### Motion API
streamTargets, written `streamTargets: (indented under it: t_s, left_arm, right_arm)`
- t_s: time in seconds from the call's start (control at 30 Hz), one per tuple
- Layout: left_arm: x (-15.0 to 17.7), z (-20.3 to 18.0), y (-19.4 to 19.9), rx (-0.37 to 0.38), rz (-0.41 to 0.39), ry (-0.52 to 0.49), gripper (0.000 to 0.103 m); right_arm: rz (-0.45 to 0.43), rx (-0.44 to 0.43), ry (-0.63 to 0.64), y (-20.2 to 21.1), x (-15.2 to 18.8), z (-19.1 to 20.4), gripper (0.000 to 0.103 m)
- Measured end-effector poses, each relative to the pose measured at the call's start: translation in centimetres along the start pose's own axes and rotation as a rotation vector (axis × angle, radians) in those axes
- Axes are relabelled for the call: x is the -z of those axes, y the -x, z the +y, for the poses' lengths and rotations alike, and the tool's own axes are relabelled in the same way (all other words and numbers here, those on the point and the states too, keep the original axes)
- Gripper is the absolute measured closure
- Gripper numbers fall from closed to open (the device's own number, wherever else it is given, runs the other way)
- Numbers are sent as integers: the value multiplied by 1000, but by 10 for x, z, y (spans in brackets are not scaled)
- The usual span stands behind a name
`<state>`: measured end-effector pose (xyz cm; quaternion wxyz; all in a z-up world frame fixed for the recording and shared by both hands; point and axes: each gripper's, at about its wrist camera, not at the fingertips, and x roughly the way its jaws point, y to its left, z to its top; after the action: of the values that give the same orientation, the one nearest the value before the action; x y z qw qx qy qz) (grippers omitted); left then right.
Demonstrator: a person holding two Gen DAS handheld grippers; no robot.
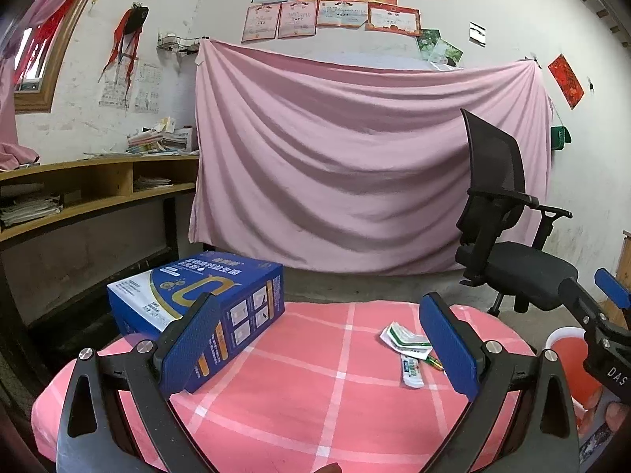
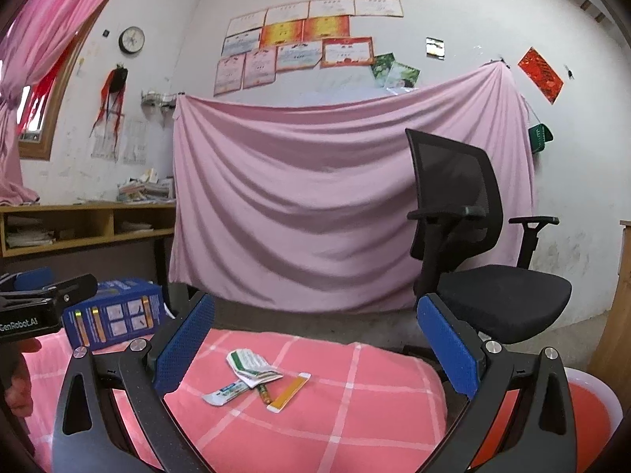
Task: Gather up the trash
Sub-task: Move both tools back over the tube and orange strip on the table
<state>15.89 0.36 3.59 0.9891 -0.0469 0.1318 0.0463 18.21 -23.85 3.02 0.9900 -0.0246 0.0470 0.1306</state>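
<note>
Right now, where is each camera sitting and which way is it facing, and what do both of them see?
Left wrist: sits behind the open left gripper, looks across the pink checked table toward the pink sheet; the blue box lies near its left finger, and the right gripper enters at right.
Right wrist: sits behind the open right gripper, faces the same wall, over the wrappers; a hand and the left gripper show at left.
Shared: box, wrappers, sheet, office chair.

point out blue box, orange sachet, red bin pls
blue box (image 1: 221,287), left wrist view, on its top face.
orange sachet (image 2: 290,390), right wrist view, mid-strip.
red bin (image 2: 591,406), right wrist view, on its red inner wall near the white rim.
</note>
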Motion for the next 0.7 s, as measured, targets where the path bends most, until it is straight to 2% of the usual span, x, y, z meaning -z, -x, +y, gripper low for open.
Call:
streamTargets:
  t_s: [0.27, 0.57, 0.63, 0.7]
  left_arm:
    - [8, -1, -14, -5, 38, -21, 4]
    - [16, -20, -49, 56, 183, -93, 5]
    - [19, -26, -57, 78, 219, -109, 10]
    - [22, -34, -69, 110, 270, -125, 21]
  right_arm:
    - [80, 9, 2, -16, 7, 2, 0]
    - [242, -5, 12, -48, 15, -5, 0]
    - [287, -11, -1, -56, 17, -10, 5]
    - [320, -14, -12, -62, 19, -14, 11]
